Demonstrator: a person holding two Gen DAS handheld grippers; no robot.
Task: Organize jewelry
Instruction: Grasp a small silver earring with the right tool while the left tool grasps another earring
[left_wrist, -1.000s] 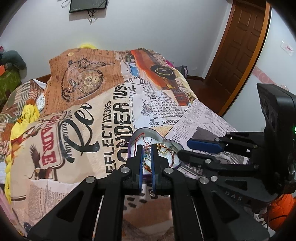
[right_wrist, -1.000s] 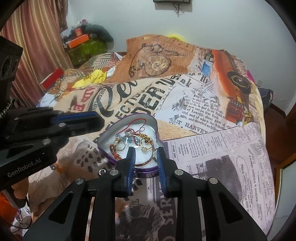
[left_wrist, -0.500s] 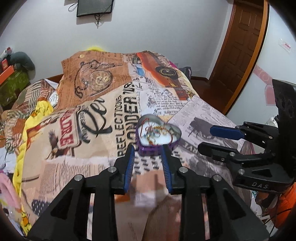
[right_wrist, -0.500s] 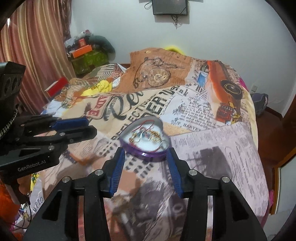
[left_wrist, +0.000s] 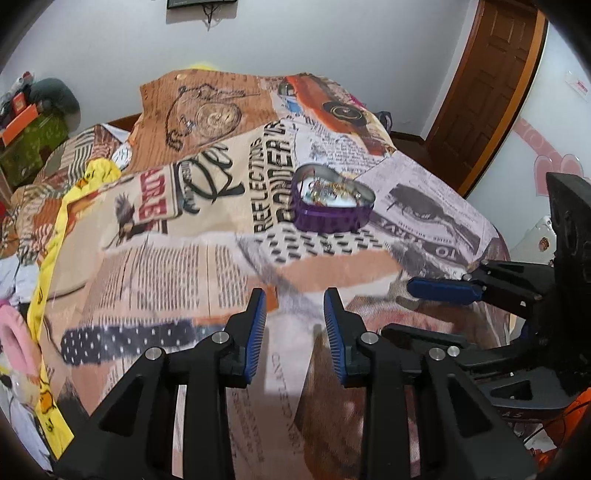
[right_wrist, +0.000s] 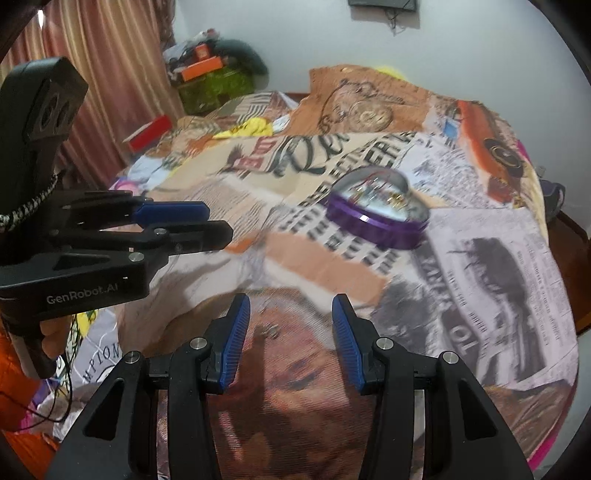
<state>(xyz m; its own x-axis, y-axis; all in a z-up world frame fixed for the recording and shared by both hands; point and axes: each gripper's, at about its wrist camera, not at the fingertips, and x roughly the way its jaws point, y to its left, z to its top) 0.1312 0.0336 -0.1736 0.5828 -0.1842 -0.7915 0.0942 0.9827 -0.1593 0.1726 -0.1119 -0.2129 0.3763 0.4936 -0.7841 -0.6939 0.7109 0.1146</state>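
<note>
Nearest, the left gripper (left_wrist: 294, 299) has its jaws apart with nothing between them. They have just opened a little further. Beside it on the right, the right gripper (right_wrist: 291, 308) is also parted and empty, its jaws having just closed slightly.

Just ahead of the right gripper's fingertips, a small silvery piece of jewelry (right_wrist: 271, 329) lies loose on the printed bedspread (left_wrist: 177, 258). It is too blurred to name.

Farther ahead of both grippers, well apart from them, sits the purple heart-shaped tin (left_wrist: 332, 201), open, with tangled chains and rings (left_wrist: 325, 190) inside.

To do this step well, likely pinch the loose piece low and gently, without catching fabric, then carry it forward to the tin.
</note>
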